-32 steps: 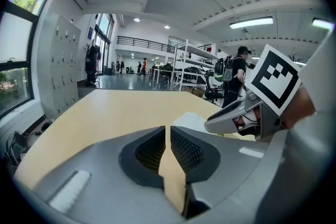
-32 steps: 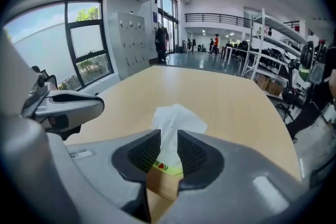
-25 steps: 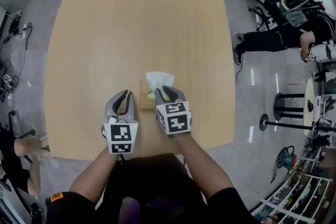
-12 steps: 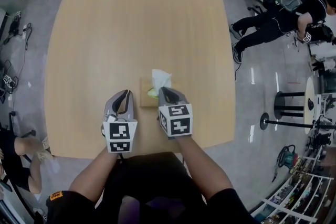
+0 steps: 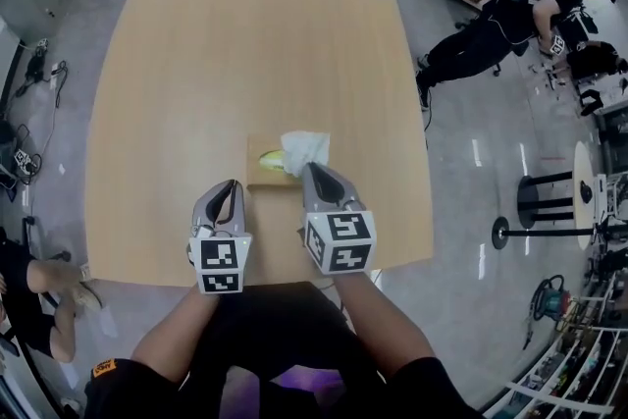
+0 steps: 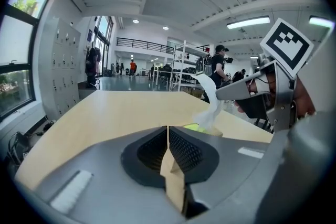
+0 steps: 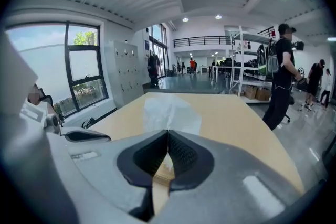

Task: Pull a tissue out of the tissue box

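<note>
My left hand-held gripper [image 5: 232,185] hangs closed and empty over the surface [image 5: 186,64], just short of the tissue box [image 5: 260,158], clear of the pull. To its right, my right hand-held gripper [image 5: 313,173] pinches the tissue [image 5: 306,148] above the box to draw it free.

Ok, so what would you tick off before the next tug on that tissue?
1. Right gripper shut on the tissue: ok.
2. Tissue out of the tissue box: not ok, its lower end sits in the slot.
3. Left gripper steadying the box: not ok; it is shut, empty, and apart from the box.
4. Box flat on the table: ok.
5. Tissue untorn: cannot tell.
</note>
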`<state>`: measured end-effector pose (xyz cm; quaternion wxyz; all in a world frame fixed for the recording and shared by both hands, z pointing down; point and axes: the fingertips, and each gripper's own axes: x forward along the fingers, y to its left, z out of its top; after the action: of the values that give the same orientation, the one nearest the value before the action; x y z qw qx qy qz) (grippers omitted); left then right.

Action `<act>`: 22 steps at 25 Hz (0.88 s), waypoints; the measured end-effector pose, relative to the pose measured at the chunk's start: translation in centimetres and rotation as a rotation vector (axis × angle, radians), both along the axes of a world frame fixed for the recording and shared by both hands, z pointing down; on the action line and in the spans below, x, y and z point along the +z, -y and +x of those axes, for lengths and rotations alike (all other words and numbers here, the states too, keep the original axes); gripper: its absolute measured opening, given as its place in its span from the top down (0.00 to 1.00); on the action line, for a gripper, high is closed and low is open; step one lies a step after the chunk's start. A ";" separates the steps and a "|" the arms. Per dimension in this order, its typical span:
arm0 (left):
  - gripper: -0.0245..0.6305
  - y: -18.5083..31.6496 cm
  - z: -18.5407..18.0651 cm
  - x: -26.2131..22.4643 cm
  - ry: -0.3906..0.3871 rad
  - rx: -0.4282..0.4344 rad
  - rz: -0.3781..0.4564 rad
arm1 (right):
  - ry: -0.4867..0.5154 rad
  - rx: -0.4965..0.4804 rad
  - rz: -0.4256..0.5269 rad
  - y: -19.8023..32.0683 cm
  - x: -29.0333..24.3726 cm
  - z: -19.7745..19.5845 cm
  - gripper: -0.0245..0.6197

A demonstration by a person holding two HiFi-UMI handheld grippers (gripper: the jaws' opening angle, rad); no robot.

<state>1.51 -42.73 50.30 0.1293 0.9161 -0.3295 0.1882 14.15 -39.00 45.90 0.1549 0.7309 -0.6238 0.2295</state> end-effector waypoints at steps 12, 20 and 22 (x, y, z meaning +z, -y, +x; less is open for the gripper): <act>0.93 -12.0 -2.0 -2.7 0.000 -0.039 0.007 | 0.079 -0.076 0.106 -12.4 -0.6 -3.4 0.97; 0.93 -19.8 -3.7 -4.3 0.007 -0.118 0.042 | 0.131 -0.136 0.137 -20.4 -0.4 -3.8 0.97; 0.93 -20.9 -4.6 -4.8 0.014 -0.136 0.049 | 0.147 -0.144 0.137 -21.5 -0.6 -4.1 0.97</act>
<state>-3.08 -21.86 45.52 0.1171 0.8933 -0.3962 0.1771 10.04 -17.52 45.30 0.0743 0.6743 -0.6986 0.2276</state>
